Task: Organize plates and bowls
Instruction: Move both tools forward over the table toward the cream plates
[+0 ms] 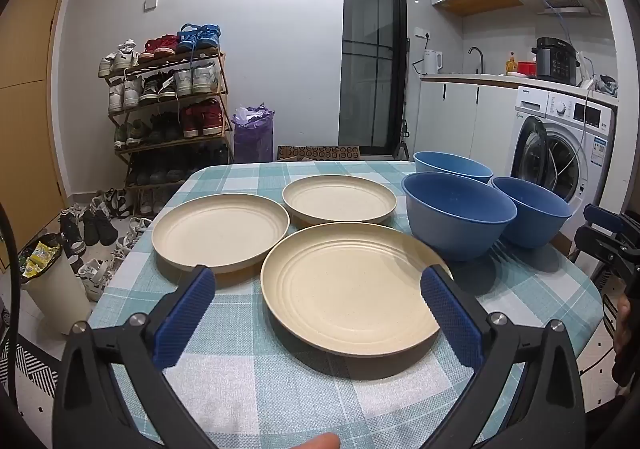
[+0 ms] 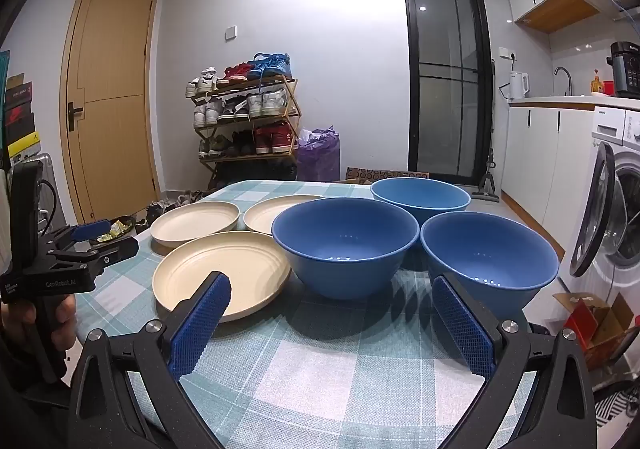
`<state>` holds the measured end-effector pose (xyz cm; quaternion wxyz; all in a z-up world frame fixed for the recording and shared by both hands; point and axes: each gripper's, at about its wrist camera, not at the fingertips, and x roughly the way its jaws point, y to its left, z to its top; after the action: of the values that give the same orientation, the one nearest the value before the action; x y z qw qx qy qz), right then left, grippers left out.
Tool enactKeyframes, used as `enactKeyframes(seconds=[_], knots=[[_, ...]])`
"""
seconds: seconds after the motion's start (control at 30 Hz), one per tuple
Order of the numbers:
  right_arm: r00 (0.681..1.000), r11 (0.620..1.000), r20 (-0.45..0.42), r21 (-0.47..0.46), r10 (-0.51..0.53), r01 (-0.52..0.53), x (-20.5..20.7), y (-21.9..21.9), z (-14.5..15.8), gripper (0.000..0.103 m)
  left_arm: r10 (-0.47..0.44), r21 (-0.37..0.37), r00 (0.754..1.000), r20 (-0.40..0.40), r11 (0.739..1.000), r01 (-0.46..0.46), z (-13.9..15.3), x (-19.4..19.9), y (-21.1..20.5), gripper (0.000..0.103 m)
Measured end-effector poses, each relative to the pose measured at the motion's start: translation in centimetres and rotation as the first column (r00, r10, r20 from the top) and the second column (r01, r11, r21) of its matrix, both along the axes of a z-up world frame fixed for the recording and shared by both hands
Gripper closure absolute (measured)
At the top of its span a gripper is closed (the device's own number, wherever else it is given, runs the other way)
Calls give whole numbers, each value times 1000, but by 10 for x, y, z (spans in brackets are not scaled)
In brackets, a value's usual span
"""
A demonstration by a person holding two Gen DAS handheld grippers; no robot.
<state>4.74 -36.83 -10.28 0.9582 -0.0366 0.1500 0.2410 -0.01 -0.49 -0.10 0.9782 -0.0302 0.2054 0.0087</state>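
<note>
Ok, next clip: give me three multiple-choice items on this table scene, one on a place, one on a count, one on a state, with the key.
1. Where do the round blue plastic bowls stand relative to the round cream plastic plates, seen from the right wrist view?
A. To their right
B. To their left
C. Stacked on them

2. How many cream plates lie on the teal checked tablecloth?
A. Two
B. Three
C. Four

3. How is the left gripper?
A. Shut on a plate
B. Shut on a bowl
C. Open, holding nothing

Key: 1 A, the three bowls cluster right of the plates. 2 B, three plates lie apart, none stacked. 3 C, its blue pads stand wide apart above the nearest plate, gripping nothing; the right gripper is open too.
</note>
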Motion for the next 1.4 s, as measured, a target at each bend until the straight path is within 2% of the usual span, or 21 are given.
enactKeyframes(seconds=[0.83, 1.0, 1.23, 1.4], knots=[[1000, 1000, 0, 1, 3, -3, -1, -3, 1, 0, 2, 5, 1000, -4, 1000, -2, 2, 0, 1, 0], [1000, 1000, -4, -3, -1, 1, 4, -3, 4, 0, 6, 19, 1000, -6, 1000, -5, 2, 2, 1, 0], [1000, 1000, -17, 0, -14, 14, 8, -6, 7, 0, 14, -7, 1000, -17, 1000, -14, 2, 4, 4, 0], [1000, 1000, -11, 2, 9, -9, 10, -3, 14, 0, 29, 10, 1000, -9, 1000, -29, 7, 4, 7, 0]])
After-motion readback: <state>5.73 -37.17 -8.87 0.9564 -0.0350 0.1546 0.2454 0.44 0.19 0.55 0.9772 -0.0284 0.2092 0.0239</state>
